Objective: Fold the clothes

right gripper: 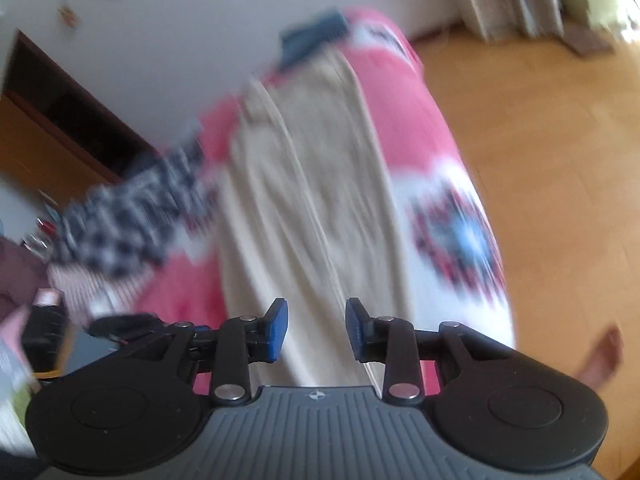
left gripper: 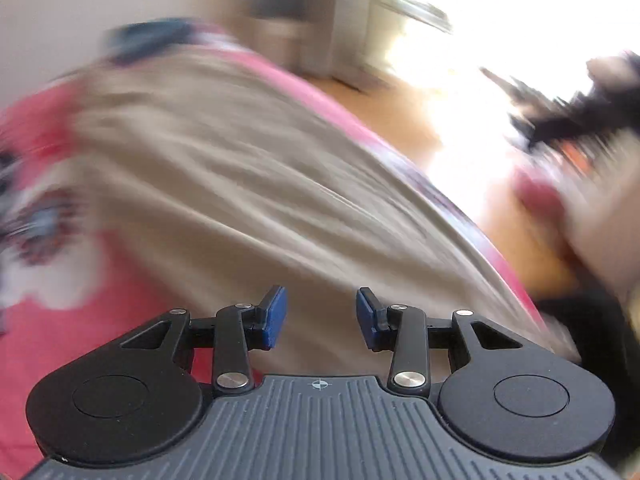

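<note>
1. Wooden floor (right gripper: 540, 128) of a light orange colour fills the right part of the right wrist view, and a white wall (right gripper: 172, 40) stands behind the bed.
2. Strong daylight from a window (left gripper: 500, 8) washes out the upper right of the left wrist view.
3. Both views are blurred, so small details are difficult to read.
4. On the bed lies a pink cover (right gripper: 404, 112) with a white patch and a red, black and blue pattern on it.
5. Over this cover, a long beige garment (right gripper: 312, 184) is spread flat along the bed; it looks like trousers, with long seams running along its length.
6. Left of the beige garment, a black and white checked cloth (right gripper: 132, 212) lies on the cover, and it touches or nearly touches the garment's edge.
7. At the far end of the bed a dark blue item (right gripper: 316, 32) lies just beyond the garment; I cannot tell what it is.
8. Dark wooden furniture (right gripper: 52, 108) stands at the left, by the wall.
9. In the left wrist view, a dark blurred shape (left gripper: 572, 112) is at the right edge; I cannot identify it.
10. The left gripper (left gripper: 321, 316) is above the near part of the beige garment, its blue pads apart and nothing between them.
11. The right gripper (right gripper: 316, 328) is also above the garment's near end, its jaws apart, and they hold no cloth.
</note>
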The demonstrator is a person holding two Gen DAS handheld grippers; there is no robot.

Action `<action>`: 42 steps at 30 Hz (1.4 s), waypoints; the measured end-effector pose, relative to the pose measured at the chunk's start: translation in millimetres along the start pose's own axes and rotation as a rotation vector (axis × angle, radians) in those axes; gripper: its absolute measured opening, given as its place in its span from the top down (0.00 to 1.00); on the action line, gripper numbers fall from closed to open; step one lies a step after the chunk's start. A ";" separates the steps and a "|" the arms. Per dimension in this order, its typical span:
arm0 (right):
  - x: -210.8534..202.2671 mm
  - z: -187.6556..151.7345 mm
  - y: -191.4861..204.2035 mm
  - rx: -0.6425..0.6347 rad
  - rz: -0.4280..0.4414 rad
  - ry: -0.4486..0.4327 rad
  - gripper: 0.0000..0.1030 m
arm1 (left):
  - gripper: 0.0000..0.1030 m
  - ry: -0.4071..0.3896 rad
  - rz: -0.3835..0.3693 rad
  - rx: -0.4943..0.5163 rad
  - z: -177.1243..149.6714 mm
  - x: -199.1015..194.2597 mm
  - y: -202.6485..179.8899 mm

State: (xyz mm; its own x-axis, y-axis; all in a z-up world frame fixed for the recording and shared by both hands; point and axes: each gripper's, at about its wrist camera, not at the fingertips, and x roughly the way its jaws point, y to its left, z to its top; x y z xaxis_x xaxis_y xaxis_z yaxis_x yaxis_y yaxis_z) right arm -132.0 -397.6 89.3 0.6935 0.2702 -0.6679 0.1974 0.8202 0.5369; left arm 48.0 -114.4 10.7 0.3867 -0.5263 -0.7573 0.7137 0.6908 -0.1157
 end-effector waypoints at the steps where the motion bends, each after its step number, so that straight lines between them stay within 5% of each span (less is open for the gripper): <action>1: 9.7 18.0 7.6 -0.022 0.017 -0.024 0.63 | 0.63 -0.038 0.057 -0.066 12.6 3.3 17.7; 6: 95.4 103.9 39.5 -0.097 0.080 -0.059 0.60 | 0.63 -0.179 0.227 -0.230 50.0 19.6 76.9; 19: 343.3 247.6 84.5 -0.089 0.023 -0.031 0.56 | 0.63 -0.224 0.241 -0.456 72.8 91.2 169.7; 26: 424.7 292.4 77.9 -0.041 -0.013 -0.035 0.45 | 0.63 -0.236 0.179 -0.481 71.0 113.0 187.2; 34: 478.7 302.8 57.8 0.033 0.022 0.010 0.40 | 0.63 -0.233 0.139 -0.489 65.5 128.1 197.2; 36: 486.2 299.8 59.7 0.015 0.053 0.026 0.48 | 0.63 -0.236 0.135 -0.496 62.8 131.9 199.4; 37: 489.6 298.0 62.5 -0.001 0.048 0.031 0.63 | 0.63 -0.239 0.133 -0.500 61.6 133.4 200.3; 40: 495.5 292.8 72.7 -0.052 0.022 0.029 0.81 | 0.63 -0.258 0.127 -0.504 60.6 134.8 200.7; 42: 486.9 289.4 79.5 -0.081 0.031 -0.005 0.85 | 0.63 -0.268 0.126 -0.515 60.7 134.6 200.5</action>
State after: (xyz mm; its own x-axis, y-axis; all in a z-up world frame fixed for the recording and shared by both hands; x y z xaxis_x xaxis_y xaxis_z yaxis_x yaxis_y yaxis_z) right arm 421.9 -346.7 -44.1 0.7018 0.2942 -0.6488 0.1192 0.8494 0.5141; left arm 278.6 -76.8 -75.4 0.6318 -0.4856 -0.6042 0.3039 0.8722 -0.3832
